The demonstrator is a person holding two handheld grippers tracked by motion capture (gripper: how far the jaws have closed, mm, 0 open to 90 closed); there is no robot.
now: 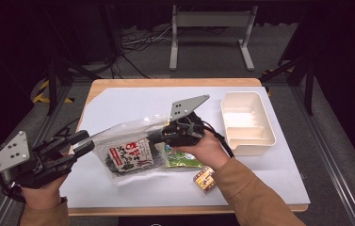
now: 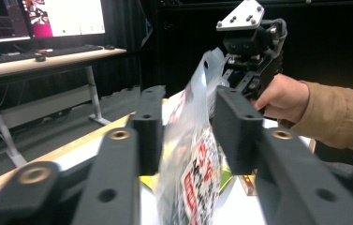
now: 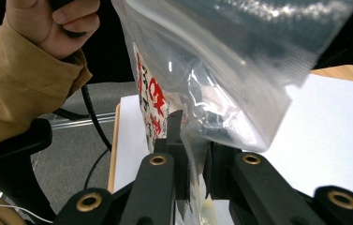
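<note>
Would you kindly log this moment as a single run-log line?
right gripper: shut on clear zip bag | left gripper: open, jaws either side of bag's edge | bag: snack packets inside | white tray: untouched

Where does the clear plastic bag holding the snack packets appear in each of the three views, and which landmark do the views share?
High view: the clear plastic bag lies mid-table between both grippers.
Left gripper view: it stands centre frame, between the black jaws.
Right gripper view: it hangs across the upper centre, pinched by the jaws.
Shared landmark: the red-lettered packet inside it.
</note>
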